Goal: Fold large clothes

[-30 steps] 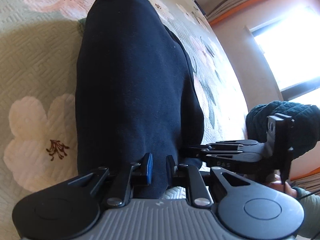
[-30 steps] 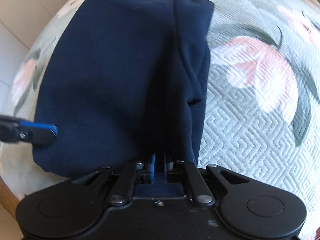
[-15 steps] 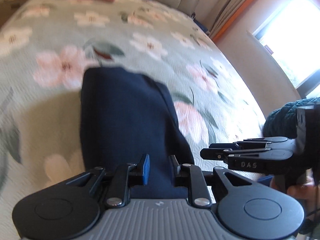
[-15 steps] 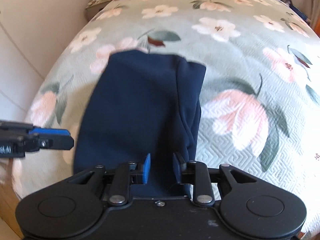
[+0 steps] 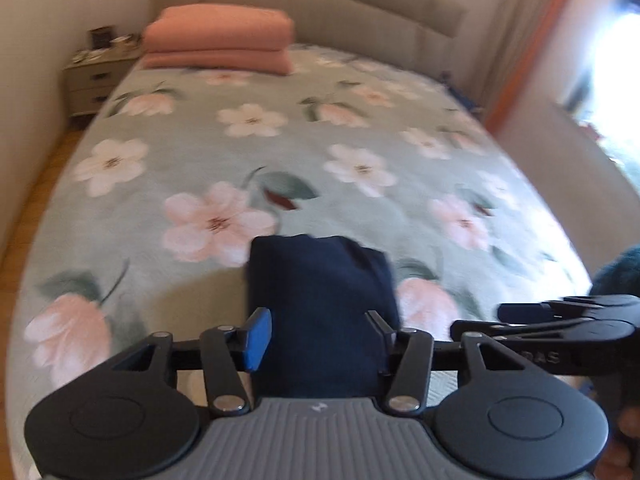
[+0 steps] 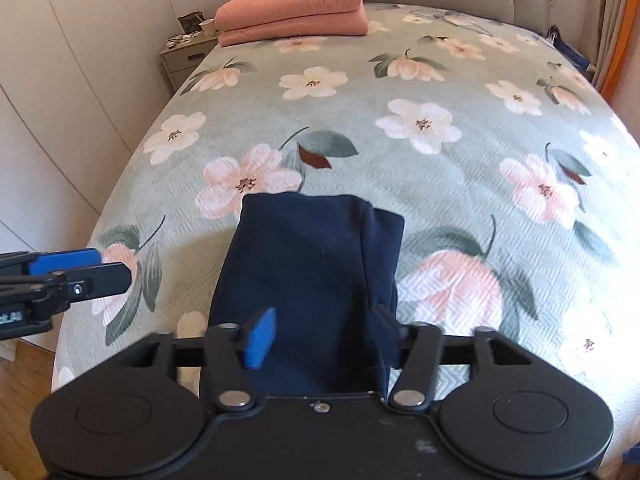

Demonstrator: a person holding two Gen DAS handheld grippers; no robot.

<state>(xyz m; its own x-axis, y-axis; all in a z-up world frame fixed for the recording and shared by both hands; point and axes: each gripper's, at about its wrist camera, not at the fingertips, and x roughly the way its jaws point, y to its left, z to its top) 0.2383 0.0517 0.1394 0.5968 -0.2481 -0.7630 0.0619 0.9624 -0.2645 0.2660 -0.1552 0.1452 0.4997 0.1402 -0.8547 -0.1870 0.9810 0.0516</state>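
Observation:
A folded navy garment (image 5: 320,300) lies flat near the foot of the floral bedspread (image 5: 360,140); it also shows in the right wrist view (image 6: 308,280). My left gripper (image 5: 316,336) is open and empty, raised above the garment's near edge. My right gripper (image 6: 324,334) is open and empty too, above the same near edge. The right gripper shows from the side at the right of the left wrist view (image 5: 560,320). The left gripper shows at the left of the right wrist view (image 6: 80,272).
A folded pink blanket (image 6: 292,8) lies at the head of the bed by the padded headboard (image 5: 320,4). A nightstand (image 6: 182,56) stands at the bed's far left. White wardrobe doors (image 6: 60,80) line the left wall. Wooden floor (image 6: 20,392) lies beyond the bed's left edge.
Both grippers opened, let go of the navy garment and pulled up and back. The garment now lies flat on the bed and much more of the room shows.

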